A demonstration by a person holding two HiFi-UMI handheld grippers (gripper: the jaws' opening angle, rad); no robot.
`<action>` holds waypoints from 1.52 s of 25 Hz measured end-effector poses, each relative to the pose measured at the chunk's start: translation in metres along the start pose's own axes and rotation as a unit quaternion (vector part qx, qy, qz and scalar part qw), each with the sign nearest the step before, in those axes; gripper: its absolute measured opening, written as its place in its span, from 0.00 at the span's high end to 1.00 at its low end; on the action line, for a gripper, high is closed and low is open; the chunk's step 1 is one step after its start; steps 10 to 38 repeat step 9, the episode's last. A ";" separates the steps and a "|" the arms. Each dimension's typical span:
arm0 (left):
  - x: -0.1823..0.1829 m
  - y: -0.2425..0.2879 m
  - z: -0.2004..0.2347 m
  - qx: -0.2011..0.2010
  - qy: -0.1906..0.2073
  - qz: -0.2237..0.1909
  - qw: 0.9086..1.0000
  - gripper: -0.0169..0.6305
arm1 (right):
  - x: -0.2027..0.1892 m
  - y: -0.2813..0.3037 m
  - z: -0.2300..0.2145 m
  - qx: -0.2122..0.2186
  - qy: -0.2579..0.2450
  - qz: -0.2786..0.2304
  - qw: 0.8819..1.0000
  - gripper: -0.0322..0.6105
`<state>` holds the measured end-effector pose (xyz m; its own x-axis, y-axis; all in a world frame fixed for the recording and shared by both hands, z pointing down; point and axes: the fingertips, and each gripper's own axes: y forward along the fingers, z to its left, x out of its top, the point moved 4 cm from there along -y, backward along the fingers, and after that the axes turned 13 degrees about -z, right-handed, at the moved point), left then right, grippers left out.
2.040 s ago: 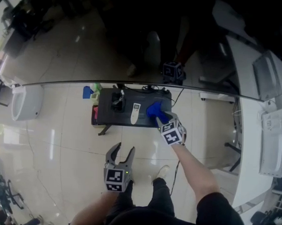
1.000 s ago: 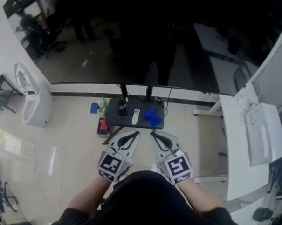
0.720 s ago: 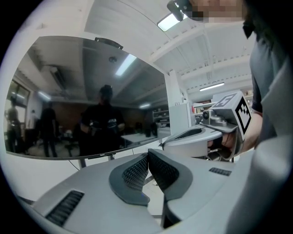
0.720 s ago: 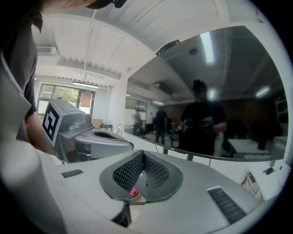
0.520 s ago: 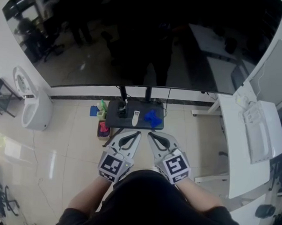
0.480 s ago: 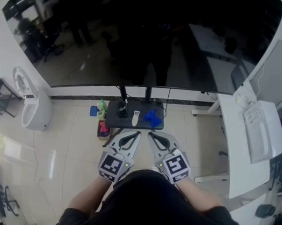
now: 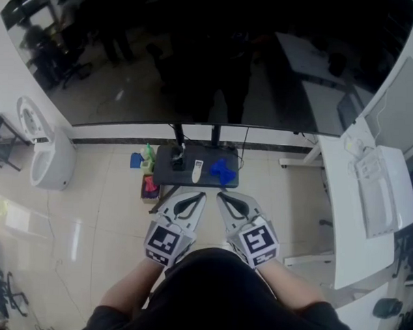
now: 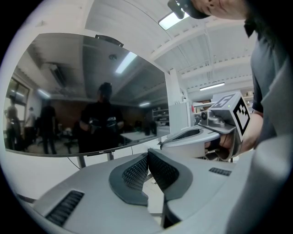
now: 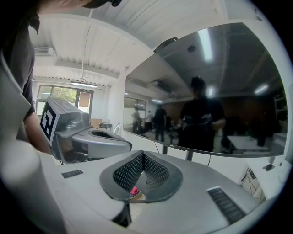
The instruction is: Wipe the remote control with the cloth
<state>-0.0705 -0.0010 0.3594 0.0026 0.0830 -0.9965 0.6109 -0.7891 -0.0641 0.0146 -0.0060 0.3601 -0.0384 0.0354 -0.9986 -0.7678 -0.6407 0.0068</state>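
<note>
White slim remote control (image 7: 197,167) lies on the small dark table (image 7: 185,180), the crumpled blue cloth (image 7: 222,170) just beside it there, while I hold the grey left gripper (image 7: 202,194) and grey right gripper (image 7: 220,195) near that table's front edge, both closed tight on nothing.

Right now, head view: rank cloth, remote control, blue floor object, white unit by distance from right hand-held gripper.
1. Blue cloth, right on table.
2. Remote control, table middle.
3. Blue object, floor, left of table.
4. White unit, far left.
</note>
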 end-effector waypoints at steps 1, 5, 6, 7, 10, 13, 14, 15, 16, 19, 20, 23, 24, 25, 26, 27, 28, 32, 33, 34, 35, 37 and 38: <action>0.000 0.000 0.000 -0.001 0.000 0.000 1.000 0.97 | 0.000 0.000 0.000 0.000 0.001 0.000 1.000 0.94; -0.003 0.000 -0.001 -0.005 0.006 0.001 1.000 0.97 | 0.000 -0.001 0.001 0.001 0.000 0.000 1.000 0.94; -0.002 0.000 -0.001 -0.005 0.006 0.001 1.000 0.97 | 0.001 -0.001 0.001 0.001 0.001 0.000 1.000 0.94; -0.002 0.001 -0.002 -0.005 0.006 0.001 1.000 0.97 | 0.001 -0.001 0.001 0.002 0.001 -0.001 1.000 0.94; -0.002 0.002 -0.002 -0.004 0.005 0.002 1.000 0.97 | 0.002 -0.001 0.001 0.002 0.003 -0.002 1.000 0.94; -0.002 0.002 -0.002 -0.004 0.005 0.002 1.000 0.97 | 0.002 -0.001 0.001 0.002 0.003 -0.002 1.000 0.94; -0.002 0.002 -0.002 -0.004 0.005 0.002 1.000 0.97 | 0.002 -0.001 0.001 0.002 0.003 -0.002 1.000 0.94; -0.002 0.002 -0.002 -0.004 0.005 0.002 1.000 0.97 | 0.002 -0.001 0.001 0.002 0.003 -0.002 1.000 0.94; -0.002 0.002 -0.002 -0.004 0.005 0.002 1.000 0.97 | 0.002 -0.001 0.001 0.002 0.003 -0.002 1.000 0.94; -0.002 0.002 -0.002 -0.004 0.005 0.002 1.000 0.97 | 0.002 -0.001 0.001 0.002 0.003 -0.002 1.000 0.94; -0.002 0.002 -0.002 -0.004 0.005 0.002 1.000 0.97 | 0.002 -0.001 0.001 0.002 0.003 -0.002 1.000 0.94; -0.002 0.002 -0.002 -0.004 0.005 0.002 1.000 0.97 | 0.002 -0.001 0.001 0.002 0.003 -0.002 1.000 0.94; -0.002 0.002 -0.002 -0.004 0.005 0.002 1.000 0.97 | 0.002 -0.001 0.001 0.002 0.003 -0.002 1.000 0.94; -0.002 0.002 -0.002 -0.004 0.005 0.002 1.000 0.97 | 0.002 -0.001 0.001 0.002 0.003 -0.002 1.000 0.94; -0.002 0.002 -0.002 -0.004 0.005 0.002 1.000 0.97 | 0.002 -0.001 0.001 0.002 0.003 -0.002 1.000 0.94; -0.002 0.002 -0.002 -0.004 0.005 0.002 1.000 0.97 | 0.002 -0.001 0.001 0.002 0.003 -0.002 1.000 0.94; -0.002 0.002 -0.002 -0.004 0.005 0.002 1.000 0.97 | 0.002 -0.001 0.001 0.002 0.003 -0.002 1.000 0.94; -0.002 0.002 -0.002 -0.004 0.005 0.002 1.000 0.97 | 0.002 -0.001 0.001 0.002 0.003 -0.002 1.000 0.94; -0.002 0.002 -0.002 -0.004 0.005 0.002 1.000 0.97 | 0.002 -0.001 0.001 0.002 0.003 -0.002 1.000 0.94; -0.002 0.002 -0.002 -0.004 0.005 0.002 1.000 0.97 | 0.002 -0.001 0.001 0.002 0.003 -0.002 1.000 0.94; -0.002 0.002 -0.002 -0.004 0.005 0.002 1.000 0.97 | 0.002 -0.001 0.001 0.002 0.003 -0.002 1.000 0.94; -0.002 0.002 -0.002 -0.004 0.005 0.002 1.000 0.97 | 0.002 -0.001 0.001 0.002 0.003 -0.002 1.000 0.94; -0.002 0.002 -0.002 -0.004 0.005 0.002 1.000 0.97 | 0.002 -0.001 0.001 0.002 0.003 -0.002 1.000 0.94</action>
